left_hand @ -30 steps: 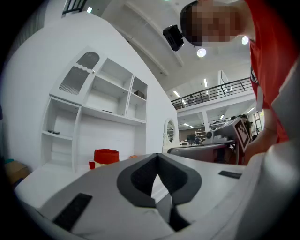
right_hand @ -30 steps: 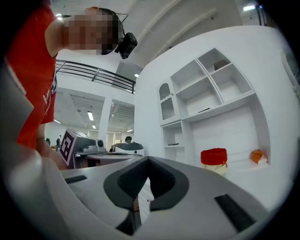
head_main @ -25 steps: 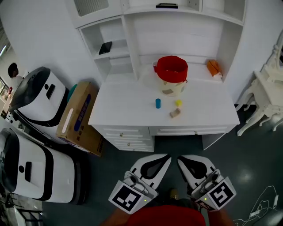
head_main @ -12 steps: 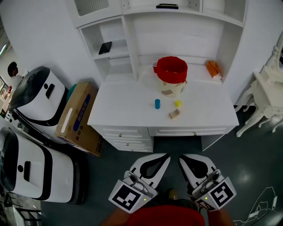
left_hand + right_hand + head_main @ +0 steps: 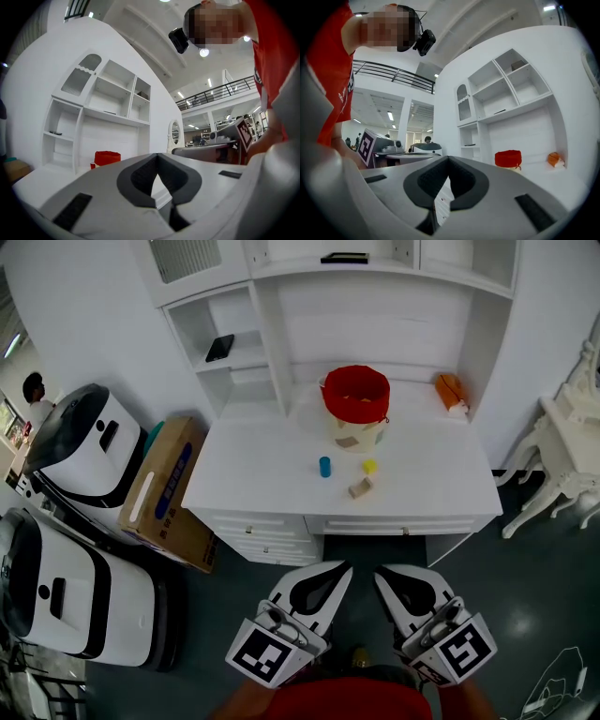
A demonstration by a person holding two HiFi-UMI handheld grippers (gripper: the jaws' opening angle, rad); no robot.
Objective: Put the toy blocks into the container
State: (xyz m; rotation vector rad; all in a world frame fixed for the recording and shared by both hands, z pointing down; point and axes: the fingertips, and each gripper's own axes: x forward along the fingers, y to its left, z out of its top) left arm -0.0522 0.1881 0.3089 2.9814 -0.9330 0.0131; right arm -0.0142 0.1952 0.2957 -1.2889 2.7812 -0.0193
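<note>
On the white desk (image 5: 253, 474) lie a blue cylinder block (image 5: 324, 466), a small yellow block (image 5: 369, 466) and a tan wooden block (image 5: 359, 487). Behind them stands the container, a cloth basket with a red rim (image 5: 356, 405), also in the left gripper view (image 5: 107, 158) and the right gripper view (image 5: 507, 158). My left gripper (image 5: 342, 566) and right gripper (image 5: 382, 571) hover side by side over the dark floor, well short of the desk. Both are shut with nothing between the jaws.
White shelving rises behind the desk, with an orange object (image 5: 450, 390) at its back right. A cardboard box (image 5: 167, 491) and two white machines (image 5: 75, 521) stand left of the desk. A white ornate table (image 5: 562, 456) is to the right.
The desk and blocks sit slightly lower and nearer in the head view, as the view and both grippers have shifted a little forward. The jaws have stayed shut.
</note>
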